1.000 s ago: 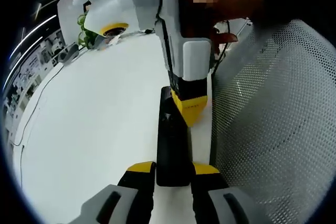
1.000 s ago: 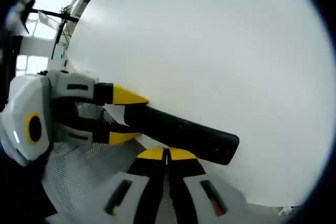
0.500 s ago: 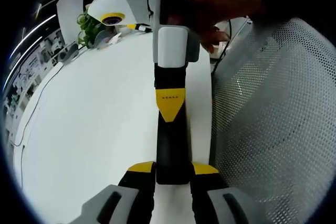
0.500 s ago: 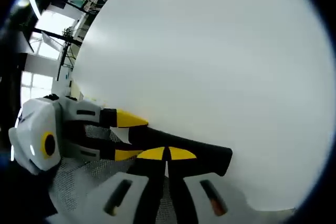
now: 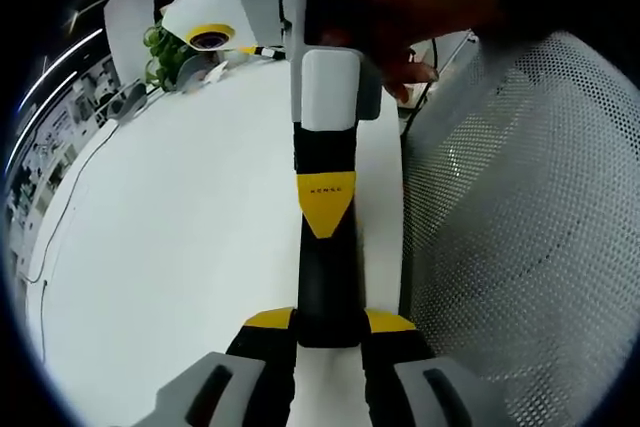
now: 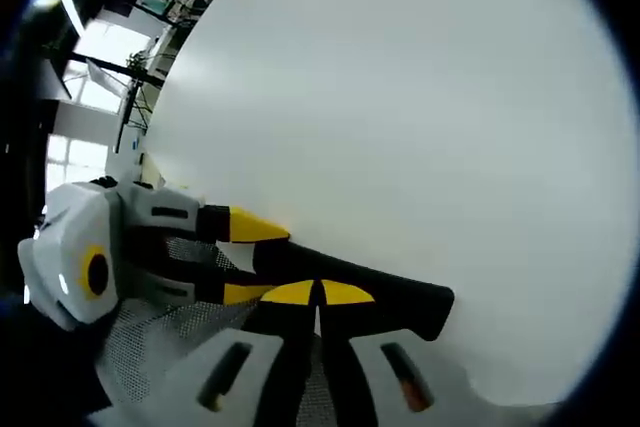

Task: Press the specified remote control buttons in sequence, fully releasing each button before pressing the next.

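Remote control (image 5: 328, 277) clamped in left hand-held gripper (image 5: 330, 322)

One black remote control (image 5: 326, 277), two claws, one white table (image 5: 180, 237), one mesh chair (image 5: 520, 237).

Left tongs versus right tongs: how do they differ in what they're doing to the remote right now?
The left tongs are spread, one yellow tip on each side of the black remote control's near end; the right tongs have tips shut together. The left tongs hold the remote by its sides; the right tongs bear down on its top face, further along. Both have yellow tips and touch the remote on the white table.
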`<state>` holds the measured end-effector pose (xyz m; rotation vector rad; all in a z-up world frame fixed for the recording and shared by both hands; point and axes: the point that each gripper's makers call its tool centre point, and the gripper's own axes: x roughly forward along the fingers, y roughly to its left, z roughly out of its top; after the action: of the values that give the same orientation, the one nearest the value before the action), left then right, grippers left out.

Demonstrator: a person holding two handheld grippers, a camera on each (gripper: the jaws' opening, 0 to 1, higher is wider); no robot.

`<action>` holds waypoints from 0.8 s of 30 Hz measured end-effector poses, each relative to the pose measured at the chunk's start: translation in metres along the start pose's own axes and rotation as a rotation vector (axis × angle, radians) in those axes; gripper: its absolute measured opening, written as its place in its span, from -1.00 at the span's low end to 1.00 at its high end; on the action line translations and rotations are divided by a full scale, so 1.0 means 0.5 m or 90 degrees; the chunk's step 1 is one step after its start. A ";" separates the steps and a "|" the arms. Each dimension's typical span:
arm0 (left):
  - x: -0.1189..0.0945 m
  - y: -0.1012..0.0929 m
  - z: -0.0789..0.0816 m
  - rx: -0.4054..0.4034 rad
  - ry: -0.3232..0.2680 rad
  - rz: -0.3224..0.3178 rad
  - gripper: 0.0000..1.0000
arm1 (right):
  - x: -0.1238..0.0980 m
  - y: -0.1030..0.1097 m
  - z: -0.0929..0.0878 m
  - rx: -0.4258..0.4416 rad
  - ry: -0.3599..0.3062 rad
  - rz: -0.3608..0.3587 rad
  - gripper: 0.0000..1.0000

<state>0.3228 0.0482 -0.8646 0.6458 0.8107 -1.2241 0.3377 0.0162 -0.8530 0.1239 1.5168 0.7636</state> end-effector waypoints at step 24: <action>0.002 0.003 0.004 -0.002 -0.011 -0.001 -0.51 | 0.004 -0.007 -0.006 -0.022 0.013 -0.033 -1.00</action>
<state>0.3247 0.0465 -0.8641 0.6315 0.7984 -1.2287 0.3360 0.0135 -0.8567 0.0511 1.5197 0.7519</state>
